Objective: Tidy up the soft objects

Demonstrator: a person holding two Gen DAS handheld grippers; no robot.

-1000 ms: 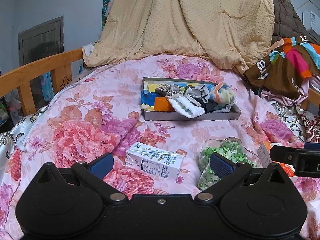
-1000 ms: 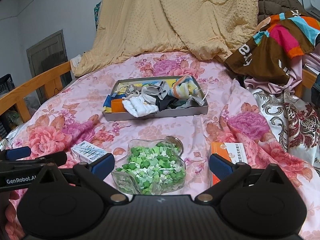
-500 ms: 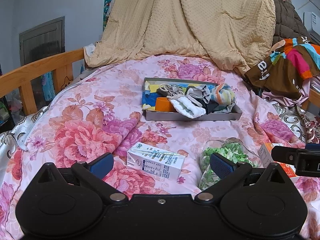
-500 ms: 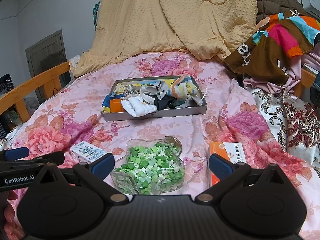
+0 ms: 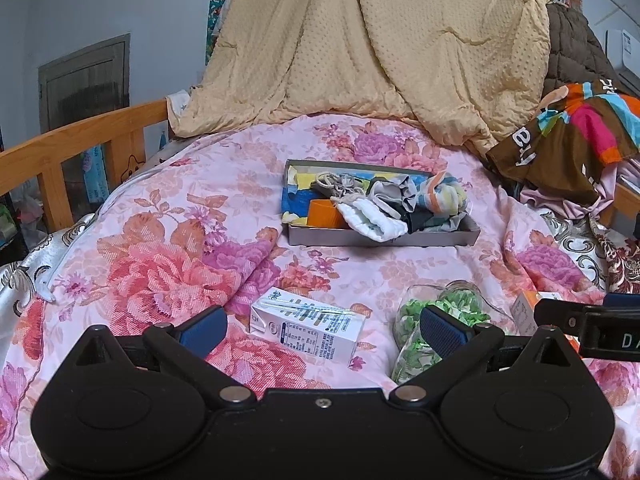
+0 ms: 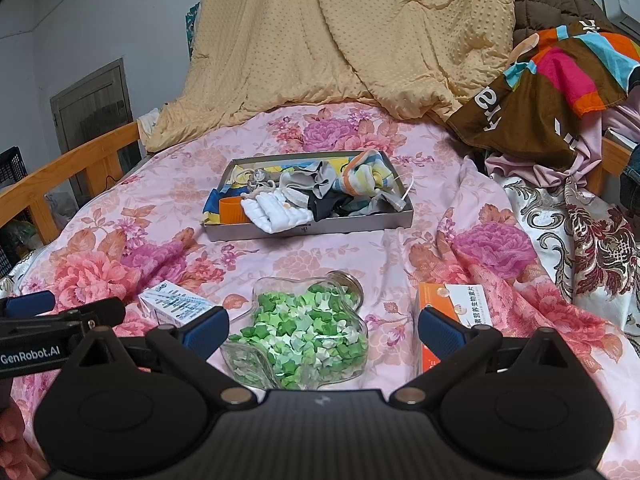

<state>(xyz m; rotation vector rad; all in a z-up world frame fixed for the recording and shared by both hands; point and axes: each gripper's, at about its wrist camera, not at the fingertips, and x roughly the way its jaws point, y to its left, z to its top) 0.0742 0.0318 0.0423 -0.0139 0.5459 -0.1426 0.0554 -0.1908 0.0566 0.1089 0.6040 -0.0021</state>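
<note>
Grey tray (image 5: 380, 237) of socks (image 5: 370, 222) and cloths lay mid-bed on the floral bedspread (image 5: 160, 240). Left gripper (image 5: 322, 326) and right gripper (image 6: 322, 326) both hovered wide open and empty, over a milk carton (image 5: 308, 330) and a star-filled glass jar (image 6: 300, 338) respectively.

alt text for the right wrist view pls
An open right gripper hovers over a flowered bedspread, framing a glass jar of green paper stars, with an orange box to its right. Beyond lies a grey tray piled with socks and cloths.
</note>
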